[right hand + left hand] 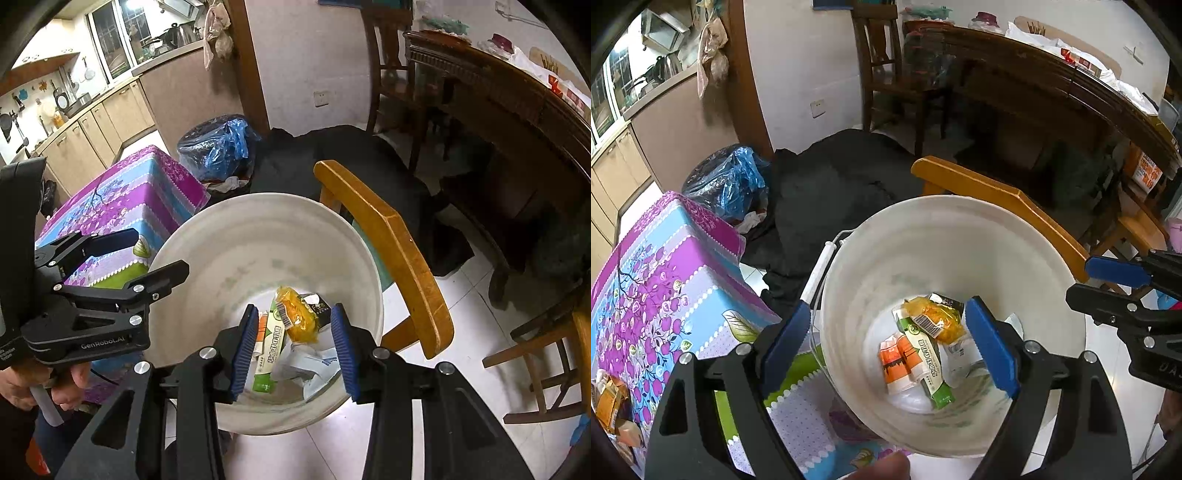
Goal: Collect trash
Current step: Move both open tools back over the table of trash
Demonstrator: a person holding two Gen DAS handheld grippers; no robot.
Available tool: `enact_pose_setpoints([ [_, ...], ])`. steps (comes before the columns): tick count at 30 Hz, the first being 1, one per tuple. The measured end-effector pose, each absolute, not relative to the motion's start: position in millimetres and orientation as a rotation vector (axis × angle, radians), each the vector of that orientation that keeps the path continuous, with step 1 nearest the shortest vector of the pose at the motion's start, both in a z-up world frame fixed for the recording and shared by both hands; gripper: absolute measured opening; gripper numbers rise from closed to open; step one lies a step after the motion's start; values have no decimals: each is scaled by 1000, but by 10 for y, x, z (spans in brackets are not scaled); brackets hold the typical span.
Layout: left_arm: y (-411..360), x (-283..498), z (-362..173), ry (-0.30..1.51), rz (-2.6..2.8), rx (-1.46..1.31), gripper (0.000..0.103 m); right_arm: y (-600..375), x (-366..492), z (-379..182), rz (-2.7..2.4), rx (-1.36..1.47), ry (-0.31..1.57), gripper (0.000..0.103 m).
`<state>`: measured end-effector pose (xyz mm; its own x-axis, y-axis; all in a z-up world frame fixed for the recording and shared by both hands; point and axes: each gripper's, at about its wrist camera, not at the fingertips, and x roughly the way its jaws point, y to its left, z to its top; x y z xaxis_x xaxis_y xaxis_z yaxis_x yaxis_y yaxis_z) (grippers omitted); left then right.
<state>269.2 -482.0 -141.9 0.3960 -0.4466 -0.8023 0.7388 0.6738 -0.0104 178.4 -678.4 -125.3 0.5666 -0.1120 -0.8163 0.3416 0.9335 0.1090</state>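
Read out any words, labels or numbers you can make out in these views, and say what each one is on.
"GenRoboLAI": on the body of the left tool.
Green-and-white wrapper in the white bucket: print too blurred to read.
Yellow packet: barcode label, digits too small.
Orange box under the table: lettering unreadable.

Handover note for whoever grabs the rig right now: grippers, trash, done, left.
Left gripper: open, empty, over the white bucket.
Right gripper: part open, empty, over the same bucket.
In the bucket: yellow wrapper, green-and-white packet, orange-and-white packets, crumpled white paper.
Done: those pieces are binned.
Left: cartons lie at the corner of the floral-covered table; possibly trash, check them.
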Motion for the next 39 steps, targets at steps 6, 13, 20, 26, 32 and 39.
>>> enact_pose_setpoints([
  [6, -4812, 2680, -1425, 879, -774, 376, 82, -6792, 1787, -1259, -273, 267, 934, 42],
  [13, -4813, 2675, -1422, 877, -774, 377, 82, -6794, 1787, -1261, -277, 268, 932, 42],
  [20, -4732, 2635, -1373, 868, -776, 370, 82, -6734, 1744, -1218, -276, 265, 917, 42],
  [26, -4423, 2572, -1224, 825, -774, 365, 82, -6440, 1561, -997, -273, 252, 812, 48],
  [32, -3466, 2605, -865, 706, -768, 286, 97, -5719, 1284, -727, -240, 171, 586, 71],
  [39, -1616, 3024, -732, 646, -612, 207, 97, -4839, 1309, -852, -88, 140, 553, 75],
])
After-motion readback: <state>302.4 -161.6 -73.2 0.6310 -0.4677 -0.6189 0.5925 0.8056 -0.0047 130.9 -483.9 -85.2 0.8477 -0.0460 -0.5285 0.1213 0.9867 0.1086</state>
